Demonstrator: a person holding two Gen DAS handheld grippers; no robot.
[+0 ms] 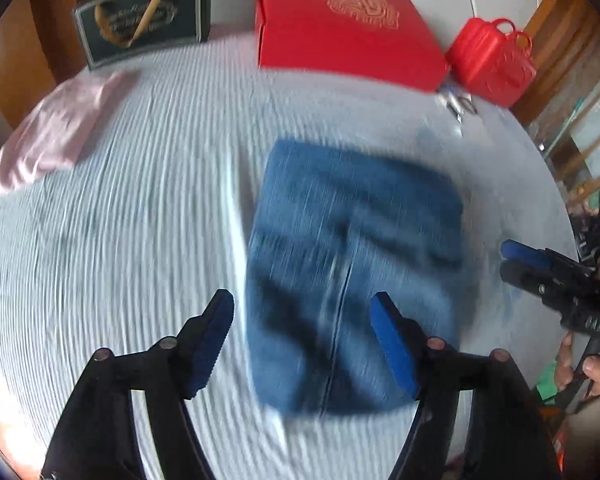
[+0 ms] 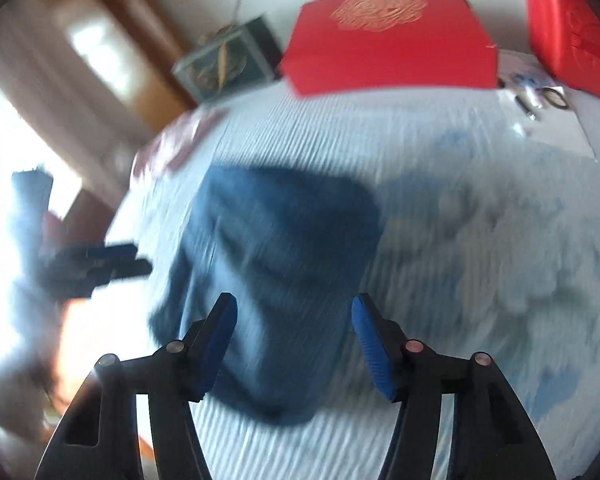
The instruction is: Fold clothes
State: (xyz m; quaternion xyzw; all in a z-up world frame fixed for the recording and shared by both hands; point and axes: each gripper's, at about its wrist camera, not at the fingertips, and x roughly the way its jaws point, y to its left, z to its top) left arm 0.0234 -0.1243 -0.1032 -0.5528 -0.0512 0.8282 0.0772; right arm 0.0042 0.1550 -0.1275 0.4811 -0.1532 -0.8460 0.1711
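A pair of blue jeans (image 1: 352, 264) lies folded into a compact rectangle on the pale striped tablecloth (image 1: 140, 220). My left gripper (image 1: 302, 312) hovers above its near edge, open, with nothing between the blue pads. My right gripper (image 2: 294, 308) is also open and empty, hanging over the near part of the jeans (image 2: 276, 264). In the left wrist view the right gripper (image 1: 514, 262) is off the right side of the jeans, held by a hand (image 1: 580, 368). The left gripper (image 2: 128, 260) appears left of the jeans in the right wrist view. Both views are motion-blurred.
A pink garment (image 1: 60, 132) lies at the far left of the table. Along the back stand a dark framed box (image 1: 148, 20), a large red box (image 1: 340, 32) and a red plastic case (image 1: 492, 60). Small metal items (image 1: 456, 100) lie by the case.
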